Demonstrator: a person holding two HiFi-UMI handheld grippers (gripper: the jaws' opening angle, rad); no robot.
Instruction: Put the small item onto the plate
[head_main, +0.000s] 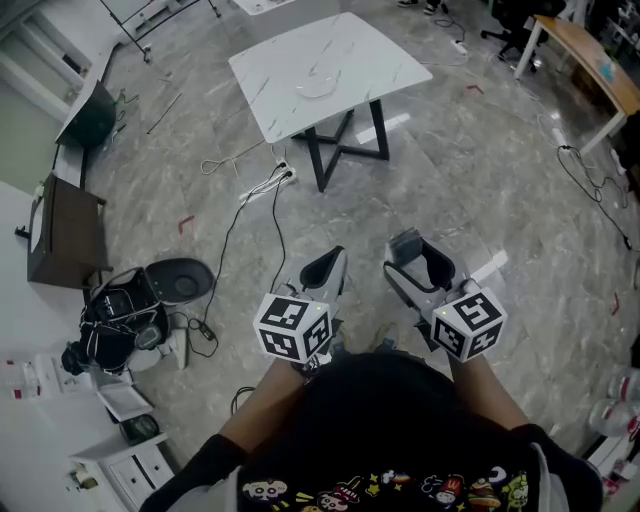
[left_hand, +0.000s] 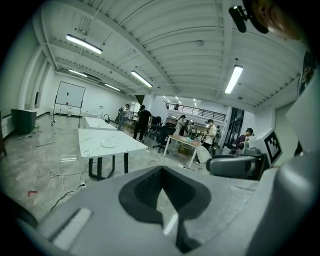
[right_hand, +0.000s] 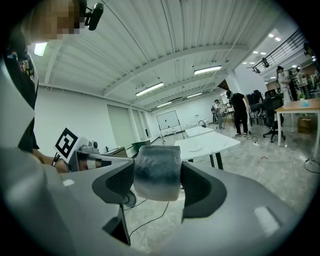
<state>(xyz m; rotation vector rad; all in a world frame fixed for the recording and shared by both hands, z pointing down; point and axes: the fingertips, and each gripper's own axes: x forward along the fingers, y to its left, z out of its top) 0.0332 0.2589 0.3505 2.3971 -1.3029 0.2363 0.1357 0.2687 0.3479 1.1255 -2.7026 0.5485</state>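
The right hand-held gripper (right_hand: 154, 176) clamps the sides of the small item (right_hand: 156, 167), seemingly a light, slightly soft cylinder, far from the plate (head_main: 320, 86); the left hand-held gripper (left_hand: 162, 172) is closed, empty.

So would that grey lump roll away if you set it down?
It might roll: the grey lump has rounded sides. It seems fairly firm, since the right hand-held gripper clamps it without visible squashing. Probably light too, being small.

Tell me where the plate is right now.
In the head view, the plate lies near the middle of the white table at top centre, ahead of the person.
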